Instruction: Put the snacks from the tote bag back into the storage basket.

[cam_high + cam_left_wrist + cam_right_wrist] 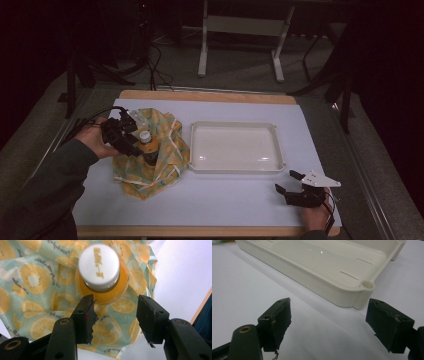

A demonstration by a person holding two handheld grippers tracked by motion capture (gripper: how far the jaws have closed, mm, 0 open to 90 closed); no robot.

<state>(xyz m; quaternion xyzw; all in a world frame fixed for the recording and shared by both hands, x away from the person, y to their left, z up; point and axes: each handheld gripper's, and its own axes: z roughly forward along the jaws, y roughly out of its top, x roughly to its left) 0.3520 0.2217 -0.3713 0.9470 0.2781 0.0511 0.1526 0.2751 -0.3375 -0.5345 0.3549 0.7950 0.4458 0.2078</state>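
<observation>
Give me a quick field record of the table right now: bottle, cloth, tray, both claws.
bottle: orange drink bottle, white cap, standing on the cloth
cloth: fruit-print cloth, crumpled around the bottle, left of the tray
tray: white tray, nothing in it, mid-table
left claw: left claw open, over the bottle, jaws either side below the cap, not pressing
right claw: right claw open, resting near the tray's front right corner, holding nothing
</observation>
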